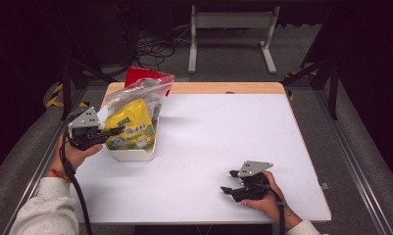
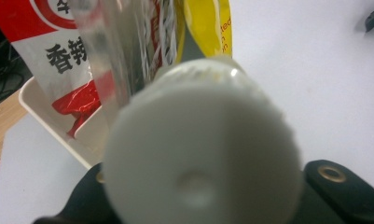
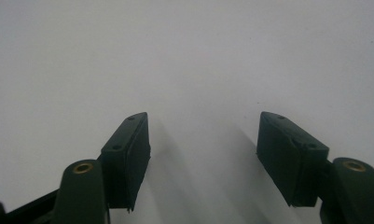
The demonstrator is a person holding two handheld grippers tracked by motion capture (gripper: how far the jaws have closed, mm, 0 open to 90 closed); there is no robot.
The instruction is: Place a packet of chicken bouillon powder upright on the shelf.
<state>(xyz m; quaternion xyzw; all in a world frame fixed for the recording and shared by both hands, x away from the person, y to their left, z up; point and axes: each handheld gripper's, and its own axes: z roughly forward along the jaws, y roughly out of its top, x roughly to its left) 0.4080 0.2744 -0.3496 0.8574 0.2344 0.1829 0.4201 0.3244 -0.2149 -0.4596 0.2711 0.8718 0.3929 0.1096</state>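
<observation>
Left gripper view: white cap (image 2: 201, 144) clamped in left tool (image 1: 116, 131), hidden from high view; right tool (image 1: 229, 181) spread apart on worktop (image 1: 223, 132).

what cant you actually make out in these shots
- Left gripper jaws: in the left gripper view a blurred round white cap covers them.
- Lower contents of the cream plastic tub: hidden by the yellow snack pouch in the high view.
- Red packet: cut by the frame edge.
</observation>
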